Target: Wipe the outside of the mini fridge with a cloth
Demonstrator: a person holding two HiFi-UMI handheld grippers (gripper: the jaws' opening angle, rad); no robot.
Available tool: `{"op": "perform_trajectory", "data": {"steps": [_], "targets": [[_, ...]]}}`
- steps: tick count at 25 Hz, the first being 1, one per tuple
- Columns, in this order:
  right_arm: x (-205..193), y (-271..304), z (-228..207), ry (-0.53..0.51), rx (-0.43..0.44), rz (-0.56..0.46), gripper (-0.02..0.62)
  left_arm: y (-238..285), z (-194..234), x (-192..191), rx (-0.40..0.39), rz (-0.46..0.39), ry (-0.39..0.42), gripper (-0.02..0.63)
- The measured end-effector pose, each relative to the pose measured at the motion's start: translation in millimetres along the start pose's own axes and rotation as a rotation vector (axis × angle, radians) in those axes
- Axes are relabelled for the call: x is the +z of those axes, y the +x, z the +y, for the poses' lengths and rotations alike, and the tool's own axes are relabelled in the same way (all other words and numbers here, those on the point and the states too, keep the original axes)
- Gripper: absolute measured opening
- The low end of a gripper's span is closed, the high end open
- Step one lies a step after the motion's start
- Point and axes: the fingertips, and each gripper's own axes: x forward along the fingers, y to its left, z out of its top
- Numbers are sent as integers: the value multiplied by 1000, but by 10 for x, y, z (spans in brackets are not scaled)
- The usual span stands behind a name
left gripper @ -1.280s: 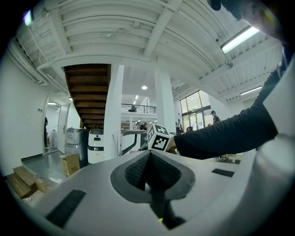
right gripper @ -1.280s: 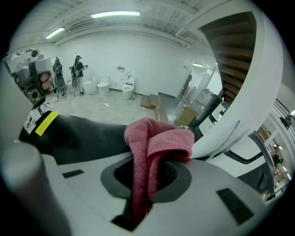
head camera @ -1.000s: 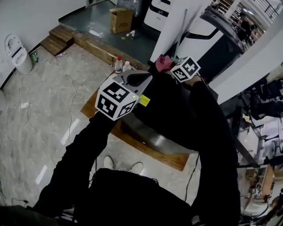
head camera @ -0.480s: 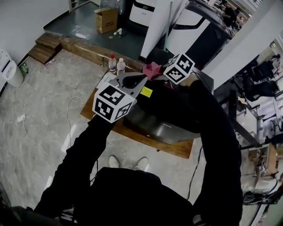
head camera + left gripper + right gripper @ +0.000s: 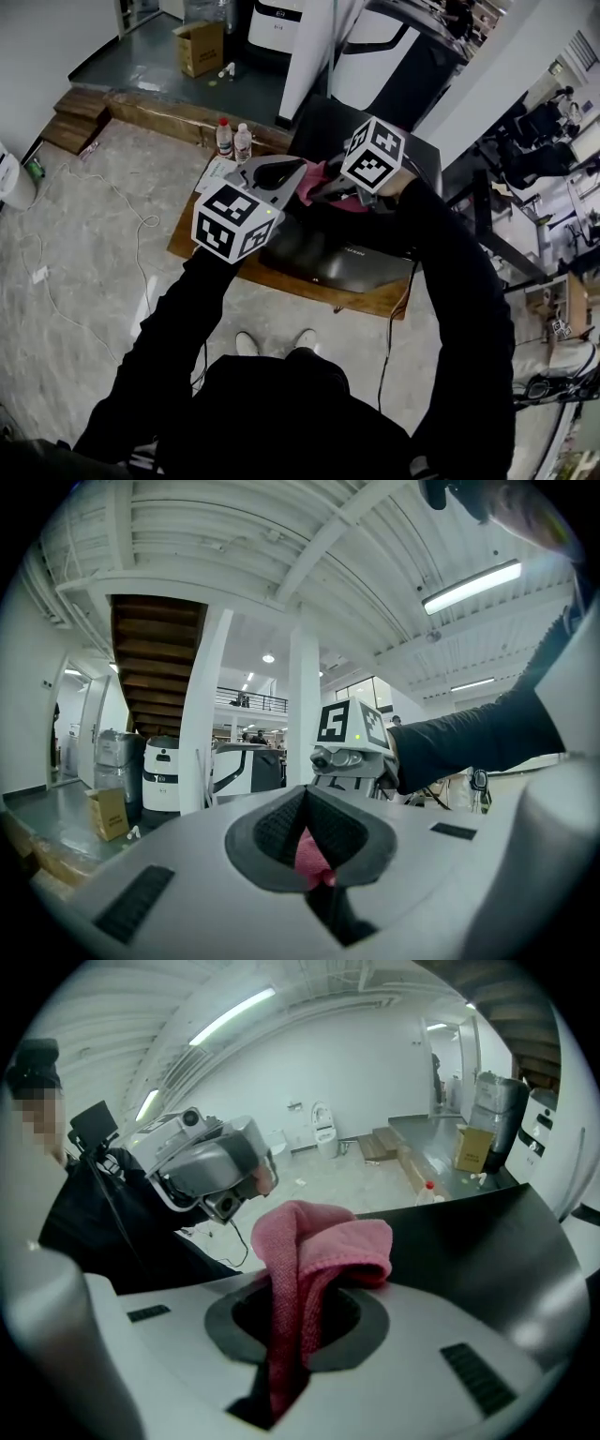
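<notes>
The mini fridge [image 5: 352, 267] lies on its side on a wooden board [image 5: 309, 292] on the pale stone floor [image 5: 103, 216], with a silver face turned toward the person and a black face upward. The person stands at the board's near edge, with the toes of both shoes [image 5: 248, 343] showing just short of it, and reaches over the fridge with both arms in black sleeves [image 5: 178, 328].

The right hand-held gripper [image 5: 298, 1297] is clenched on the pink cloth [image 5: 319, 1241]. The cloth runs up through the jaws and its free end folds over in a thick loop just past the tips. In the head view this bundle sits over the far left part of the fridge's black upper face. Whether it presses on that face cannot be told.

The left hand-held gripper [image 5: 300, 167] points in from the left and its tips meet the cloth beside the right one. In the left gripper view its jaws are closed at the tips, and a strip of the pink cloth shows pinched between the pads. The right one's marker cube [image 5: 352, 726] stands just beyond and above them.

Two clear bottles [image 5: 232, 139] with coloured caps stand side by side just off the board's far left corner. A cardboard box [image 5: 199, 47] sits well behind them on a darker floor, and a thin white cable [image 5: 141, 230] trails across the stone floor to the left of the board
</notes>
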Motion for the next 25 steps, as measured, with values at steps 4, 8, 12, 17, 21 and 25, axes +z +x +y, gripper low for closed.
{"op": "perform_trajectory", "data": {"steps": [4,8,12,17,21,25], "targets": [[-71,-242,9,1,-24,-23,52,90,-34,93,-7,-13,6,6],[-112,-746,-271,53,-96,-86,54,238,-110,201,-20,-31,5,6],[-312,-1216,-650,118,-165,-131,54,527,-274,228,-32,-35,17,6],[-796,-1658,-1128,177,-267,-117,54,853,-563,293,-38,-39,33,6],[-1186,-1954,-1485,252,-292,-131,54,1178,-853,337,-58,-39,26,6],[-1610,-2074,-1826,306,-307,-95,54,1495,-1091,289,-68,-24,36,6]]}}
